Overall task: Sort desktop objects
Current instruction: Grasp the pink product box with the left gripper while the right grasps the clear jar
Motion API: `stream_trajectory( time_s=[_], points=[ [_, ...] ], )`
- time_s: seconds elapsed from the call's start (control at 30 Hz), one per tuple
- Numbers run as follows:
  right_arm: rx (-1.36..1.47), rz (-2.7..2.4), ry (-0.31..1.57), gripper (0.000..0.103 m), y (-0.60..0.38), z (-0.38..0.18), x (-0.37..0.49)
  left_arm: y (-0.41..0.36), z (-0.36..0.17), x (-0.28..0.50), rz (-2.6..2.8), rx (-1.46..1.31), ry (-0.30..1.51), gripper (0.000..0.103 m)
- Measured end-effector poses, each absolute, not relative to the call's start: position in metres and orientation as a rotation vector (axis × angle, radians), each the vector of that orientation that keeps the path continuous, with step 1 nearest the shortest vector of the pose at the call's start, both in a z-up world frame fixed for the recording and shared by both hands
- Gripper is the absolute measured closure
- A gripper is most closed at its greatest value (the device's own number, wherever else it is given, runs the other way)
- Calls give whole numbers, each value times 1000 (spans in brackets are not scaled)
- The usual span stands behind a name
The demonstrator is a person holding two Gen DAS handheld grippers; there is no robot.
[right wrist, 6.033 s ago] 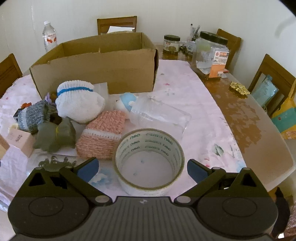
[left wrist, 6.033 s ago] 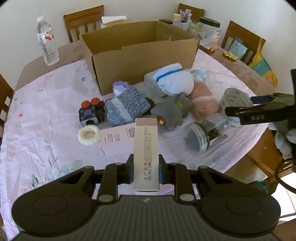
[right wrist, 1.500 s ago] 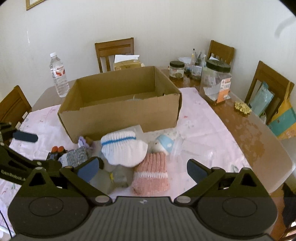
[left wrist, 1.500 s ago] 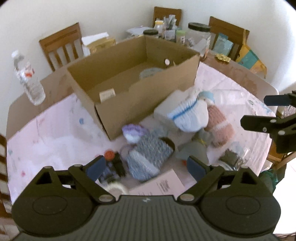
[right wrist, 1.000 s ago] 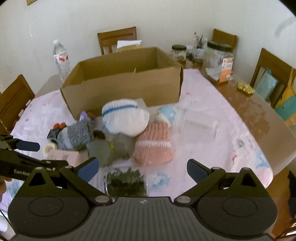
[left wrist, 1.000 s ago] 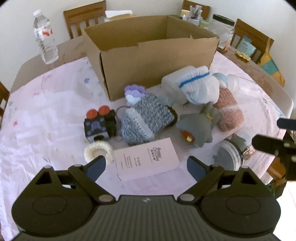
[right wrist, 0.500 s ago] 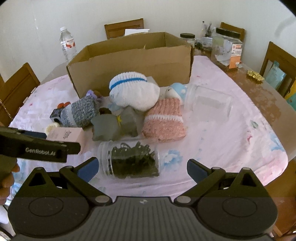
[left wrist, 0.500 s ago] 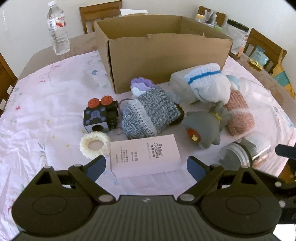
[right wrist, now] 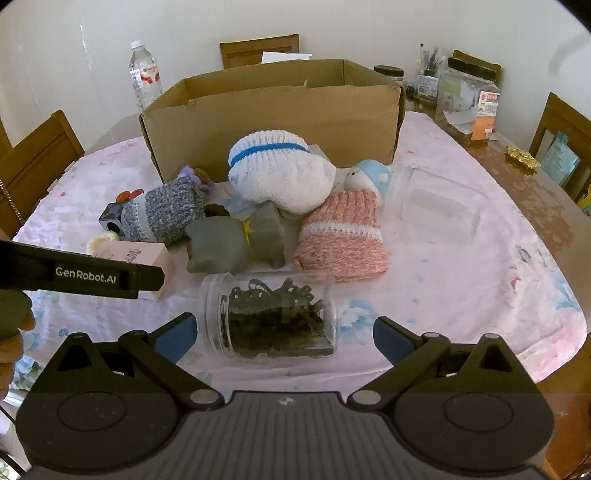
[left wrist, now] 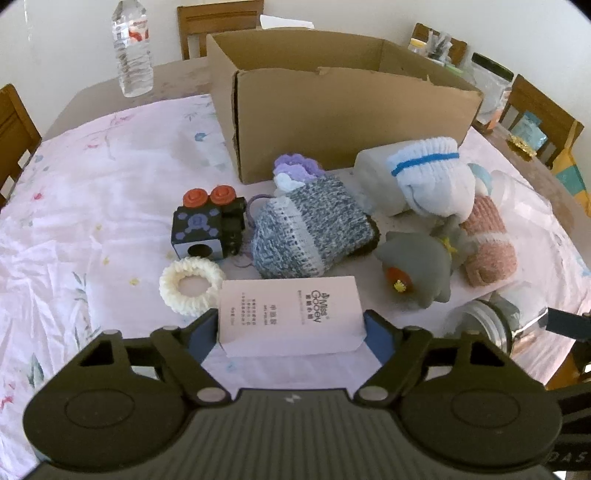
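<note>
Closing squarely on the short ends of the pink box (left wrist: 290, 314), without tilting it, is judged the way to lift it cleanly toward the cardboard box (left wrist: 347, 107) at twelve o'clock. The left gripper (left wrist: 290, 332) is spread wide, its fingers (left wrist: 201, 334) touching or nearly touching the box ends. The right gripper (right wrist: 282, 338) is spread around a lying jar (right wrist: 267, 319), pinching nothing.

A brown table (right wrist: 532, 206) draped in a pink floral cloth (right wrist: 461, 266) stands before a plain pale wall (right wrist: 92, 33), ringed by wooden chairs (right wrist: 258, 50), with jars (right wrist: 467, 101) crowding its far right corner in soft daylight.
</note>
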State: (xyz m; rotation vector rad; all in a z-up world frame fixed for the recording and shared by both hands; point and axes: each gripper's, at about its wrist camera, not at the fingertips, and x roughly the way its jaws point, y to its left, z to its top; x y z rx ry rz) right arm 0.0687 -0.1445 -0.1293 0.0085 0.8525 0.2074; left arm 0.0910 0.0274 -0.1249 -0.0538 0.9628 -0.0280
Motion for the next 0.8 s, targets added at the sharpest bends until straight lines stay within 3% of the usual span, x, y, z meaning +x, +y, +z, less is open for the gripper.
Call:
stream_trajectory(
  time_s=[0.3, 0.43, 0.57, 0.8],
  points=[
    [-10, 205, 843, 2, -137, -133, 73, 31, -117, 92, -50, -30, 946, 21],
    [-16, 193, 838, 8, -134, -133, 77, 33, -112, 93, -70, -21, 943, 21],
    [-18, 196, 855, 21, -133, -133, 80, 34, -106, 93, -89, -10, 941, 21],
    [-28, 180, 857, 23, -133, -124, 83, 35, -91, 96, -135, 8, 922, 22]
  ],
)
